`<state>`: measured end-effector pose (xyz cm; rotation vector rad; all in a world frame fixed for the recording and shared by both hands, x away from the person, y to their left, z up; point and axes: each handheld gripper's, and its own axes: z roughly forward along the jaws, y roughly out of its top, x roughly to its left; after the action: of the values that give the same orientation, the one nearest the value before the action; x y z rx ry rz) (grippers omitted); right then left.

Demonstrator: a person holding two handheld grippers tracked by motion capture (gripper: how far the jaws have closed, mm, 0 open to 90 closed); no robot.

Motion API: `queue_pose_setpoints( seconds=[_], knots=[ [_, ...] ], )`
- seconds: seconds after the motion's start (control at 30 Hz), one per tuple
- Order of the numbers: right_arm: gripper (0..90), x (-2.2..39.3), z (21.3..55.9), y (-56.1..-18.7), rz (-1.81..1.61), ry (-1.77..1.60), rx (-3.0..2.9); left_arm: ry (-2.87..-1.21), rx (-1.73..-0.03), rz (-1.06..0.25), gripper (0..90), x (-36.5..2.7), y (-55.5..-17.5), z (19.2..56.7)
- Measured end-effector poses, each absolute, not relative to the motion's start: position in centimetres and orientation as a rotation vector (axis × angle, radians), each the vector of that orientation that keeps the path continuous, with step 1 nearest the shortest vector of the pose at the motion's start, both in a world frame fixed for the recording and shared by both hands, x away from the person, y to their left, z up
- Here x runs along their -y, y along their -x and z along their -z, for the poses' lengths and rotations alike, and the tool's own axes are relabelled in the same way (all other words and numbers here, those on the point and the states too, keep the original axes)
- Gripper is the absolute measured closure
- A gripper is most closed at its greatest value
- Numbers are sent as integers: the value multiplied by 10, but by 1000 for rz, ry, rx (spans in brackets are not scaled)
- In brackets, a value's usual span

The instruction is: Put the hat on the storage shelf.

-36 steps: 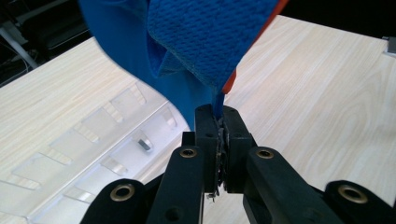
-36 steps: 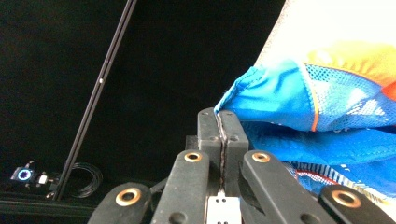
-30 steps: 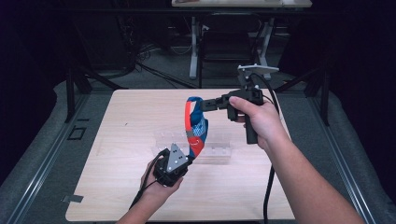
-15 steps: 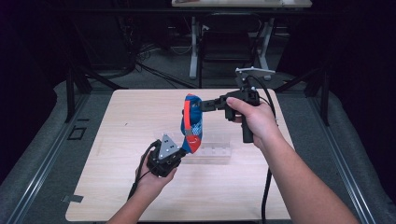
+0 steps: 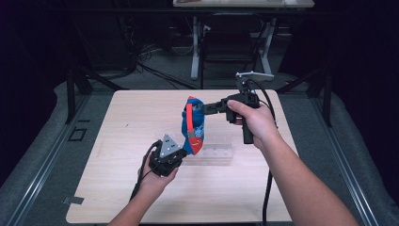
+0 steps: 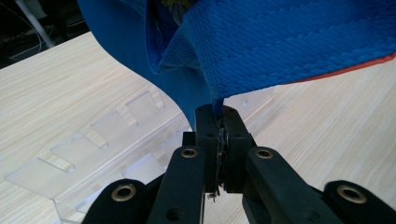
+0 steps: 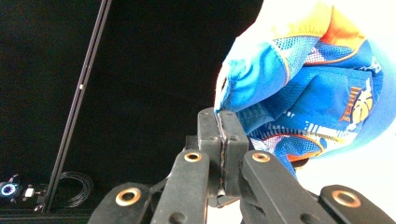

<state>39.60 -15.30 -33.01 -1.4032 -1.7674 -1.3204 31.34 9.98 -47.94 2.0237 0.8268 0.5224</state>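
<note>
Lowered slightly, both the left gripper (image 5: 181,151) and right gripper (image 5: 205,109) clamp the cap (image 5: 192,126) above the clear rack (image 5: 214,153).

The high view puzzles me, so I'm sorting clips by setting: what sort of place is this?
Probably a lab or recording studio, not a home: a bare wooden table under bright light, dark surroundings, cables on the floor, and a second desk behind.
</note>
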Motion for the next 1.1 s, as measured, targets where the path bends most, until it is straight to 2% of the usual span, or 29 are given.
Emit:
queue_pose_setpoints(
  seconds=[0.4,1.1],
  knots=[
    [900,150,337,-398,1306,1416,1772,-2053,-844,-550,882,-96,-311,492],
    [899,155,358,-401,1274,1478,1767,-2050,-899,-478,880,-107,-314,509]
  ],
)
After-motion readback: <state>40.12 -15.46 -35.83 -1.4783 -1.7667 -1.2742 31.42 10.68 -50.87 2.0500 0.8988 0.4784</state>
